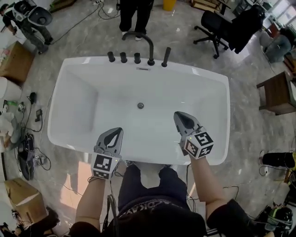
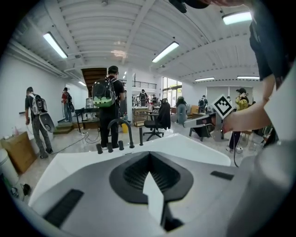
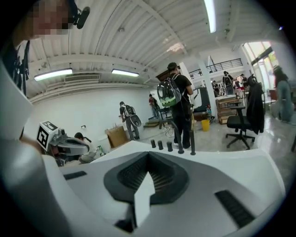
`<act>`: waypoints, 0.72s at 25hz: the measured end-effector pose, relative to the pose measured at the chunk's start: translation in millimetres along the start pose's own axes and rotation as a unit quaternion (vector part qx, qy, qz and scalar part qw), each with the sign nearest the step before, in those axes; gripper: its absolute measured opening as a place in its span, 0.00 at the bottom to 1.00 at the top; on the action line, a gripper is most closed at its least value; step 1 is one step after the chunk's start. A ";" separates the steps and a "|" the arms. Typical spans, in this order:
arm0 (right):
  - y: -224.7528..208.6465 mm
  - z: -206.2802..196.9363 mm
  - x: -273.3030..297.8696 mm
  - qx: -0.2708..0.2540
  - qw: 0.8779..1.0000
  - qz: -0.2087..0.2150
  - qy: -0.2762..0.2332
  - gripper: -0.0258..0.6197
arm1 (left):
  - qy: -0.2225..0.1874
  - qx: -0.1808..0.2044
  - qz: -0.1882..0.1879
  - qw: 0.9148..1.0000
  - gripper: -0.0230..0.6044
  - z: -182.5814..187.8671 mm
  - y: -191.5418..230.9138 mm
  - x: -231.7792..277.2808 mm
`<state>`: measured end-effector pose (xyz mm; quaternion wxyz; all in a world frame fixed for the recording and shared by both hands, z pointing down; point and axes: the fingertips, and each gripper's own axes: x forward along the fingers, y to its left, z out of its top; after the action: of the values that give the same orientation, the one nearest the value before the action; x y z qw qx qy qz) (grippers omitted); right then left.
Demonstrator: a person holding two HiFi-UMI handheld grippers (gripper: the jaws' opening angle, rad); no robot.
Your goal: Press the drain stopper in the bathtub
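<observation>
Two grippers: left gripper and right gripper, jaws closed together, empty, over near rim.
Bathtub: glossy white, rounded rectangle.
Drain stopper: small dark round disc.

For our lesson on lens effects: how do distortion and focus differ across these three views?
Head view: sharp, the bathtub rim bowed, drain stopper crisp. Left gripper view: fisheye with black corners, near jaws blurred. Right gripper view: likewise, ceiling lights glaring.

At lower centre are a black short-sleeved top and dark trousers, plus a grey, square-marked left gripper and right gripper.
</observation>
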<state>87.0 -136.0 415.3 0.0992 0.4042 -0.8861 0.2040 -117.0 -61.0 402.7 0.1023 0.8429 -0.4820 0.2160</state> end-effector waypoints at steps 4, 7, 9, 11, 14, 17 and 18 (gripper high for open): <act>19.9 30.3 -33.4 -0.001 1.000 0.006 -0.029 0.06 | -0.027 0.006 0.000 1.000 0.05 39.3 -5.7 -11.7; 32.4 48.6 -54.4 -0.010 0.999 0.007 -0.046 0.06 | -0.053 0.008 -0.009 0.999 0.05 65.9 -14.5 -17.3; 41.9 58.4 -65.0 -0.016 0.998 0.009 -0.059 0.06 | -0.063 0.004 -0.019 0.998 0.05 78.3 -20.3 -21.1; 50.5 68.1 -74.7 -0.022 0.997 0.011 -0.071 0.06 | -0.070 0.004 -0.030 0.997 0.05 88.7 -25.9 -24.1; 62.5 80.7 -89.4 -0.031 0.996 0.011 -0.082 0.06 | -0.078 0.003 -0.043 0.996 0.05 100.5 -34.5 -29.0; 71.4 86.0 -103.8 -0.033 0.995 0.011 -0.090 0.06 | -0.080 -0.002 -0.060 0.995 0.05 105.3 -50.3 -31.1; 73.8 86.2 -108.3 -0.030 0.995 0.012 -0.092 0.06 | -0.078 0.000 -0.067 0.995 0.05 105.2 -56.8 -30.4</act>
<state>100.9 -57.4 280.4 0.0271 0.4079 -0.9017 0.1410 -53.8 -48.5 297.5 0.0793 0.8876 -0.4309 0.1423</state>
